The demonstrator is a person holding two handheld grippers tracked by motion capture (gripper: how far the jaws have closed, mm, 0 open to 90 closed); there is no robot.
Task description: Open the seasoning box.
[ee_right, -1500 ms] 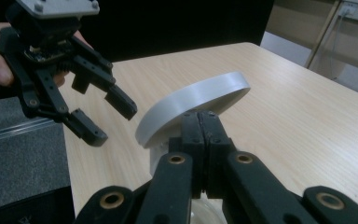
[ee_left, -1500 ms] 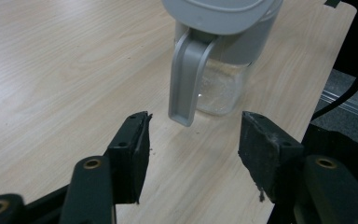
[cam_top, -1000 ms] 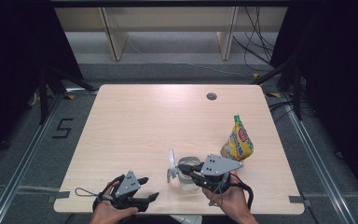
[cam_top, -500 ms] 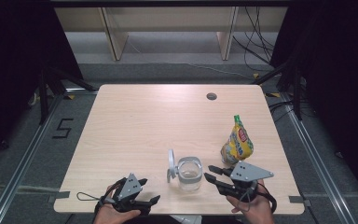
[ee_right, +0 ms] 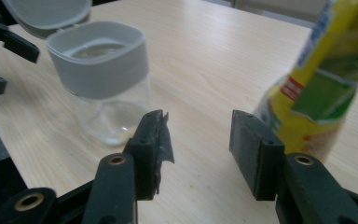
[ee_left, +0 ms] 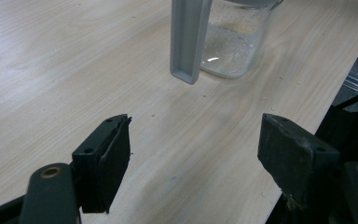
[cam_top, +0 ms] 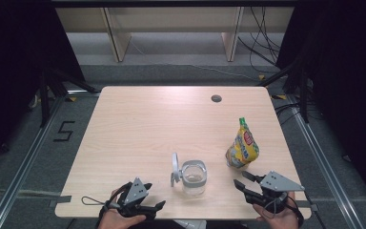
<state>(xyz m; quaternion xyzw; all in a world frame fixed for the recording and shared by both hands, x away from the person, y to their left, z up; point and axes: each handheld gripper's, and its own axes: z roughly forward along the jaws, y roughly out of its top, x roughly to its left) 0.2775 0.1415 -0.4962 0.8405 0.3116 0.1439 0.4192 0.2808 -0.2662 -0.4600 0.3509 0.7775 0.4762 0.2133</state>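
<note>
The right gripper (cam_top: 249, 184), jaws just opening with nothing between them, is sitting at the table's (cam_top: 138, 124) near edge, closer than the left gripper (cam_top: 150, 205), also open and empty, to the pouch (cam_top: 242, 145) standing upright just ahead of it. Left of it is standing the clear jar (cam_top: 193, 177), its grey lid (cam_top: 175, 168) flipped up.

Light wood table (cam_top: 138, 124) with round cable hole (cam_top: 216, 98) near far edge. Grey carpet floor (cam_top: 24, 143), "5" marking (cam_top: 64, 131) at left. Black curtains (cam_top: 14, 43) both sides, wooden shelf legs (cam_top: 116, 36) behind, loose cables (cam_top: 262, 43) far right.
</note>
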